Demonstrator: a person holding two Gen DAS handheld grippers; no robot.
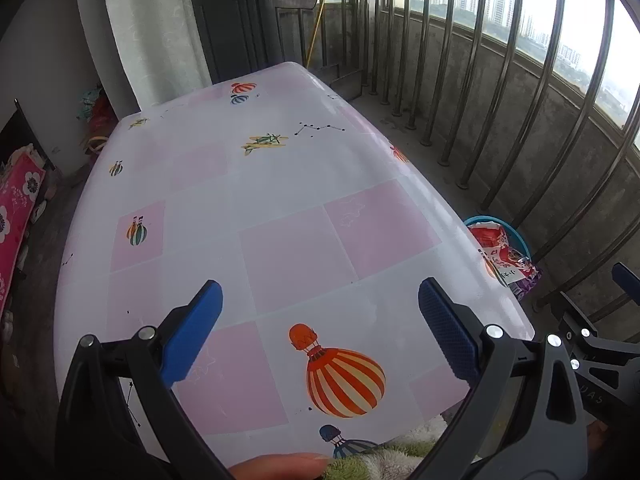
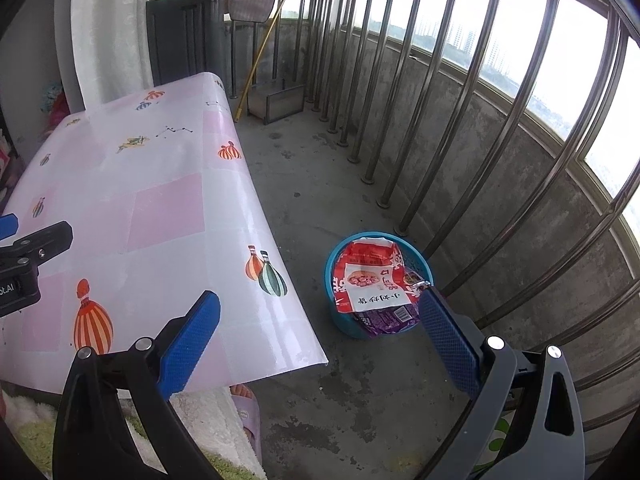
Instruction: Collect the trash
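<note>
Hovering over a table (image 1: pixel 280 184) w/ a pink balloon-print cover, the left gripper (image 1: pixel 320 332) held its blue fingers wide apart – empty. The right gripper (image 2: pixel 320 336), fingers also spread w/ nothing between, hung above concrete floor near a blue basket (image 2: pixel 334 280) – red and purple wrappers (image 2: pixel 368 280) inside it.
</note>
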